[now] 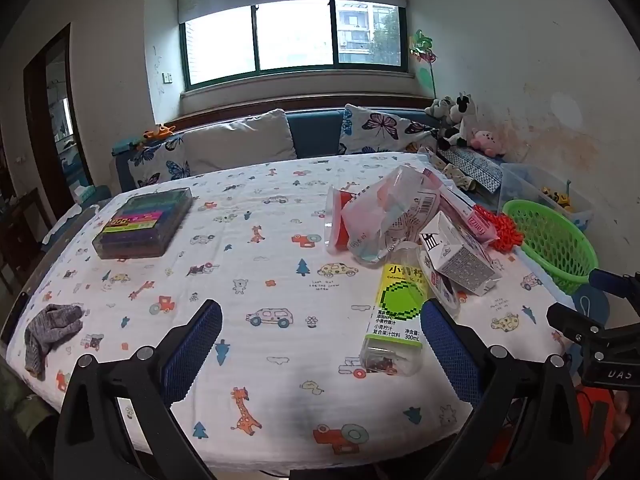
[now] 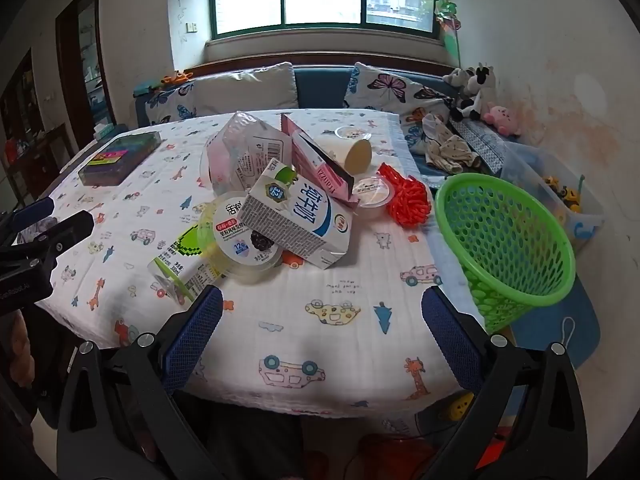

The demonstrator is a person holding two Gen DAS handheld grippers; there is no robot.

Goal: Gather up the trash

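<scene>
While both the left tongs point(image 1: 322, 342) and the right tongs point(image 2: 322, 330) hang spread wide and empty, the trash lies heaped on the bench point(image 2: 320, 320) with its soft printed cloth. A boxy milk carton point(image 2: 298, 220) leans on a round yogurt cup point(image 2: 240, 242), near a crinkled clear bag point(image 2: 244, 152) and a lying plastic bottle point(image 1: 396, 312); the green mesh basket point(image 2: 508, 240) stands tilted at the bench's right edge

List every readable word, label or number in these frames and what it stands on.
"300mL": bottle, green label; its other print is too small.
"12": yogurt cup lid.
"DAS": right hand-held gripper body, cut off.
Milk carton, pink box and plastic bag: print not reliably readable.
</scene>
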